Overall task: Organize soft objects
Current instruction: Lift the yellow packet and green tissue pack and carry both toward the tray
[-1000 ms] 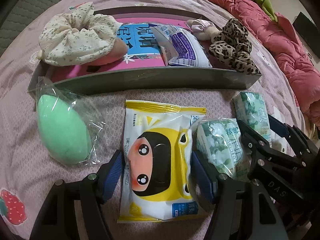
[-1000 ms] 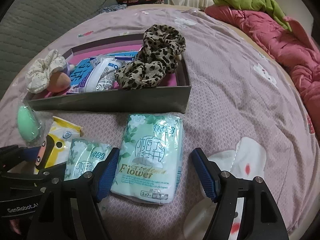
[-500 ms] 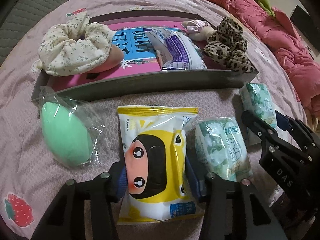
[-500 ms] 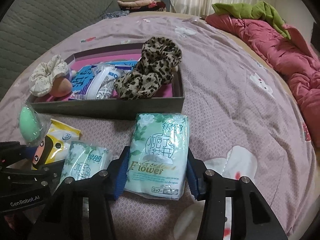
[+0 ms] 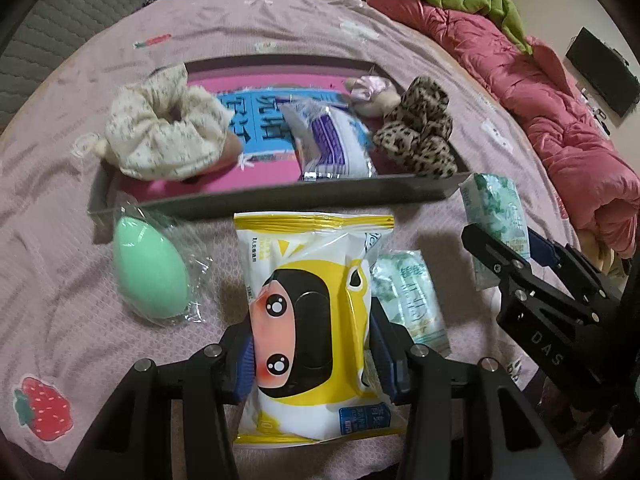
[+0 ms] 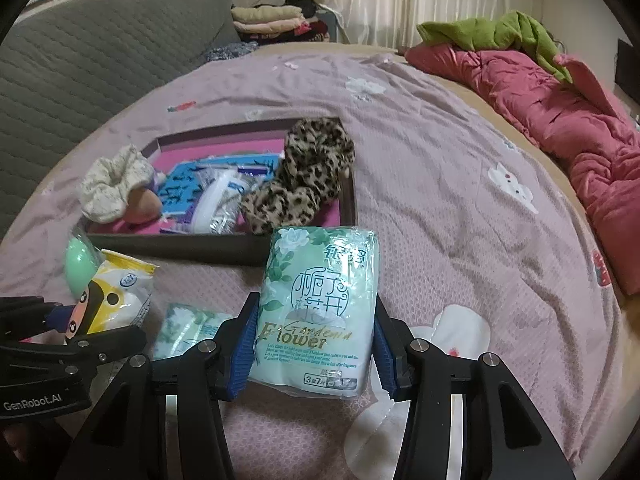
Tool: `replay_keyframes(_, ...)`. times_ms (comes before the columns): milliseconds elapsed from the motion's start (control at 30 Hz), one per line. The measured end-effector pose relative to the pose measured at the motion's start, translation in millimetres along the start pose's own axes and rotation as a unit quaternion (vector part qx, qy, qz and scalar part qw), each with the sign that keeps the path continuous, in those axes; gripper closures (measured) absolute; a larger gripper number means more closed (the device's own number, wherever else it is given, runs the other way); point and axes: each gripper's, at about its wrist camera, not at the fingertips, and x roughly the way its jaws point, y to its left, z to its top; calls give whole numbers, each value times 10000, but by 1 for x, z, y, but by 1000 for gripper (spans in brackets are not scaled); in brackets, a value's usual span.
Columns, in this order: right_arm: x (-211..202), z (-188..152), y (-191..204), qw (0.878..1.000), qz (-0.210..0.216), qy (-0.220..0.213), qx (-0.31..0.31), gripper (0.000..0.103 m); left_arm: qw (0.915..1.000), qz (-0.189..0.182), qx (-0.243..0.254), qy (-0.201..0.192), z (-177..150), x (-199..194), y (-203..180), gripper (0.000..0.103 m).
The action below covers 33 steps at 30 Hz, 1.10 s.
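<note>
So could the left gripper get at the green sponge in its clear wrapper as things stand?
Probably not yet: the left gripper is shut on the yellow wipes pack. The green sponge lies uncovered just beside it, so the path looks free once emptied.

My left tongs [image 5: 312, 354] are matte black, two angular arms that fork toward the fingertips, each carrying silver round-headed screws. Ribbed blue pads [image 5: 245, 364] line the inner faces. My right tongs [image 6: 314, 354] are built the same way: black arms, silver screws, ribbed blue pads [image 6: 242, 354]. White lettering marks the bodies: "DAS" on the right pair, "GenRobot.AI" on the left.
</note>
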Motion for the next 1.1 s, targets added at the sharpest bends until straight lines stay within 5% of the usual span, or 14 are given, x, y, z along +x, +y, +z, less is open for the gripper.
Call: replay_keyframes(1100, -57, 44, 24, 9960, 236, -798, -319, 51, 9958, 87, -288, -863, 35, -68, 21, 55)
